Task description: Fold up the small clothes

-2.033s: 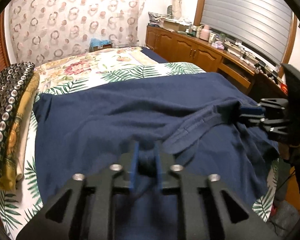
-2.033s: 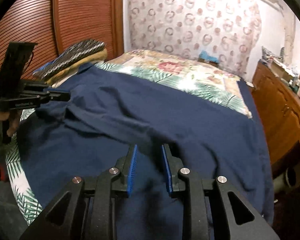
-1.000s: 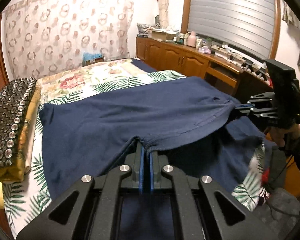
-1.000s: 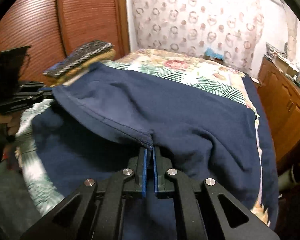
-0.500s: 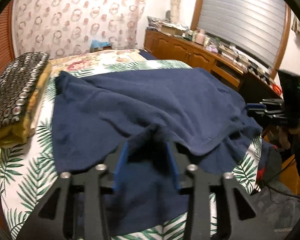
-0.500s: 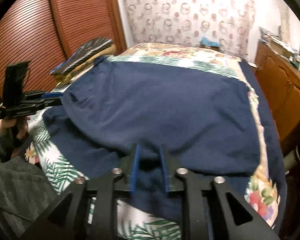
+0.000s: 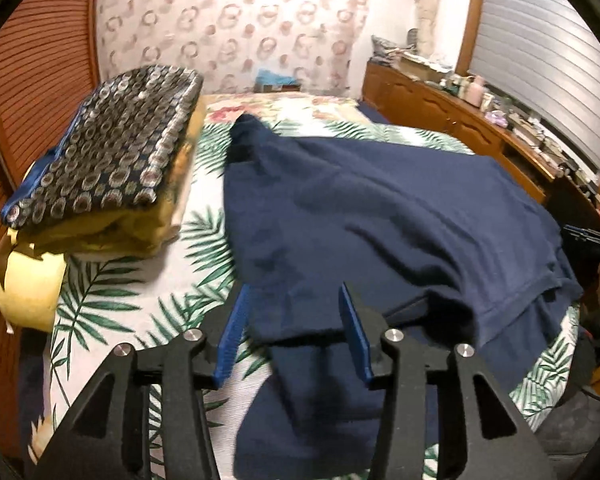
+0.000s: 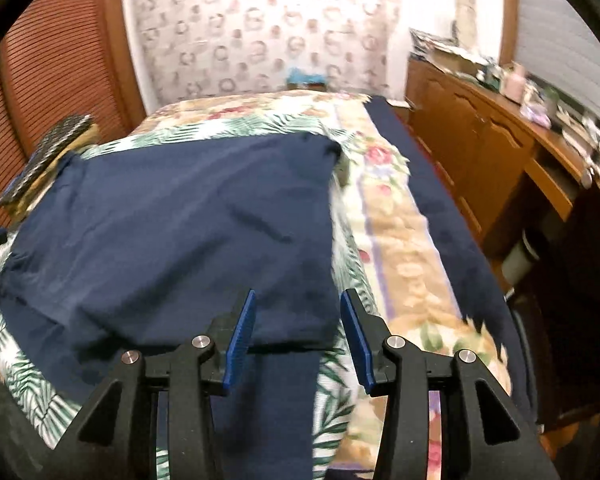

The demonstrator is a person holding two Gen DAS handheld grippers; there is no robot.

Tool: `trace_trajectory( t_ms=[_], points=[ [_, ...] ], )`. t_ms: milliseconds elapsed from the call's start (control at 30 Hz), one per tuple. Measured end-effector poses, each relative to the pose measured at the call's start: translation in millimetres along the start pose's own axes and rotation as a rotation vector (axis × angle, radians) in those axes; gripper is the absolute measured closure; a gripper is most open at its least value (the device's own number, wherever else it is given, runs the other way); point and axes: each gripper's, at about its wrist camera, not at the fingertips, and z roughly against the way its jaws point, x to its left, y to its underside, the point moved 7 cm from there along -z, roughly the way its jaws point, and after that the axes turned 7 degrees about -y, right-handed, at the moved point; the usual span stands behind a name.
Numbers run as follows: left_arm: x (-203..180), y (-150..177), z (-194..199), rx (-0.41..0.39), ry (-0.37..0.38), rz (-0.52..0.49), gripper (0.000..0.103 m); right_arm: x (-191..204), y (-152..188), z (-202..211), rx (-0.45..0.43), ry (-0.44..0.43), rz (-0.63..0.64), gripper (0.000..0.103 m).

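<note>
A navy blue garment point(image 7: 372, 216) lies on the leaf-print bed, folded over itself so a hemmed upper layer rests on a lower layer. It also shows in the right wrist view point(image 8: 180, 232). My left gripper point(image 7: 296, 320) is open and empty, just above the garment's near left corner. My right gripper point(image 8: 298, 324) is open and empty, above the garment's near right corner. The right gripper shows at the far right edge of the left wrist view point(image 7: 588, 236).
A stack of folded clothes point(image 7: 104, 164), patterned dark on yellow, sits at the bed's left side. A wooden cabinet point(image 8: 480, 144) with clutter runs along the right. The bedspread point(image 8: 400, 248) lies bare right of the garment. A slatted wooden door point(image 8: 60, 64) stands at left.
Both grippers carried the garment's edge forward, folding it over, then opened and let it drop. They have since drawn back and swung outward to the garment's near corners.
</note>
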Motion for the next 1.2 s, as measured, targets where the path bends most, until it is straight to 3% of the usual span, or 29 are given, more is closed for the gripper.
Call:
trace_trajectory(
  t_ms=[233, 367, 533, 700, 767, 967, 1200],
  points=[
    [5, 10, -14, 0.044, -0.007, 0.024, 0.052, 4, -19, -26, 0.015, -0.025, -0.025, 0.058],
    [3, 11, -22, 0.069, 0.005, 0.033, 0.052, 9, -22, -15, -0.023, -0.042, 0.027, 0.097],
    [-4, 11, -25, 0.071, 0.013, 0.014, 0.052, 8, -27, 23, -0.149, -0.091, 0.036, 0.099],
    [-4, 6, -17, 0.024, 0.026, 0.01, 0.092, 3, -27, 37, -0.178, -0.083, 0.047, 0.099],
    [-1, 3, -11, -0.004, 0.031, 0.016, 0.099, 1, -25, 38, -0.174, -0.077, 0.047, 0.099],
    [13, 1, 31, -0.071, 0.059, 0.055, 0.101, 5, -20, 60, -0.18, -0.075, 0.04, 0.099],
    [28, 22, 45, -0.04, 0.019, 0.07, 0.101, 4, -11, 70, -0.108, -0.023, 0.073, 0.099]
  ],
)
